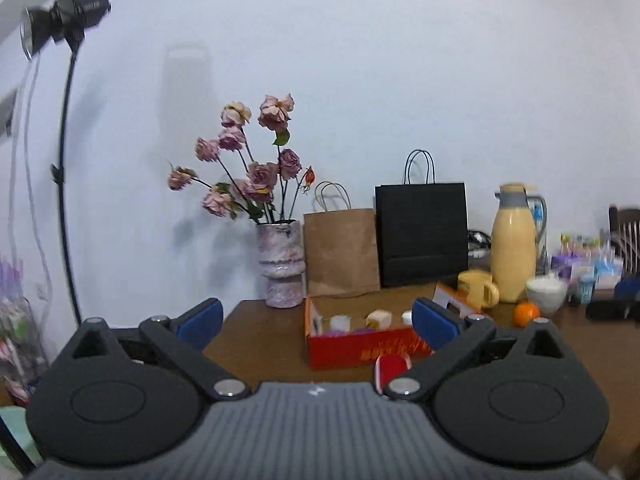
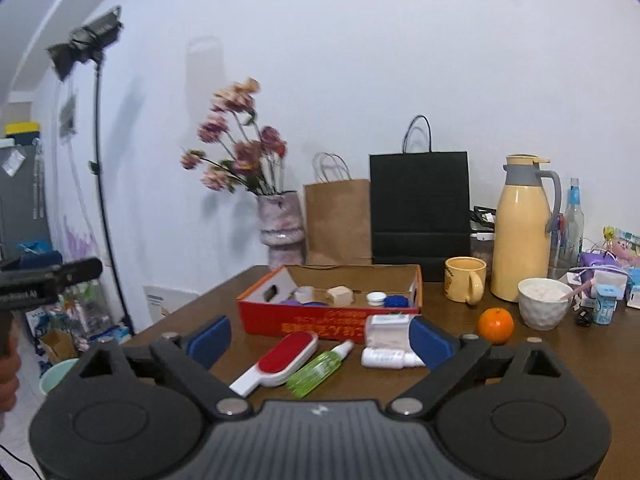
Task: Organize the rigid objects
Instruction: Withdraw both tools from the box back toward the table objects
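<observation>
The left gripper (image 1: 318, 322) points about level, jaws spread wide, blue pads (image 1: 200, 322) well apart with nothing pressed between them. The right gripper (image 2: 320, 338) tilts slightly downward, its jaws also wide, blue pads (image 2: 430, 340) gripping nothing. At the left edge of the right wrist view, part of a hand (image 2: 8, 376) shows, blurred

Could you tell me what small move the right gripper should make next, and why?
Probably ease the right gripper forward and down toward the red and white brush. Its jaws stand open and empty, and the brush lies on the table in front of the red box, beside the green bottle, nearest the fingers and not yet boxed.
</observation>
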Demonstrator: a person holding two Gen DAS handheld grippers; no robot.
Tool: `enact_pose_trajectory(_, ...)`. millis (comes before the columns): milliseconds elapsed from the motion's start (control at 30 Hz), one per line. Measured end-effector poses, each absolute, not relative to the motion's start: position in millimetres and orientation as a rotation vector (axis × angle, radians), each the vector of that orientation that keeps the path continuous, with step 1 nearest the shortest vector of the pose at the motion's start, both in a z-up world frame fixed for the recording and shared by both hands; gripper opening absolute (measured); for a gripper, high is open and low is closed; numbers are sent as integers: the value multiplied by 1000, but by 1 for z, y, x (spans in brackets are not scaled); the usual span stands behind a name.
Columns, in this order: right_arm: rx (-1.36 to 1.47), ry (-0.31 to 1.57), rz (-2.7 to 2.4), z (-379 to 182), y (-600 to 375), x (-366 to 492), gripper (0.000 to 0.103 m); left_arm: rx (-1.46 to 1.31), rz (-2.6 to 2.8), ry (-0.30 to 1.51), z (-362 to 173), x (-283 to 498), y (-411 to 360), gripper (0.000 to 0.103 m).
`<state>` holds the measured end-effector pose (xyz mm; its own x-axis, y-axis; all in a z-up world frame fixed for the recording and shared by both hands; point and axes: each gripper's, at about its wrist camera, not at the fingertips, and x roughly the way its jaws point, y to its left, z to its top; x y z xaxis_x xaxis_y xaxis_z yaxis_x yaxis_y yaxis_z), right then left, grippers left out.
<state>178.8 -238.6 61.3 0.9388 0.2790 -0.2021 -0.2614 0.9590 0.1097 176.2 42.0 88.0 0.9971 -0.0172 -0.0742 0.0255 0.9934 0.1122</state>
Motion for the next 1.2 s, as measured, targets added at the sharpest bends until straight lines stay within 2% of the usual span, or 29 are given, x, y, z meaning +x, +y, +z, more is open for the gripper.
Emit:
enact_pose_trajectory(267, 18, 240, 228, 15, -220, 99, 96, 186, 70, 30, 33, 73, 34, 103)
enact_pose_trajectory(367, 30, 234, 227, 1, -219, 72, 99, 186, 18, 88, 15, 53, 19, 103)
enact_pose_trajectory(400, 37, 227, 220, -4, -220, 64, 102, 179, -19, 111, 11, 50, 16, 103)
enact_pose_trajectory(633, 71, 236, 207, -24, -214, 38, 103, 88, -70, 158, 0, 45, 10, 103)
enact_pose_trajectory(1200, 98, 306, 221, -37, -216, 66, 103, 166, -50, 188, -19, 67, 0, 103)
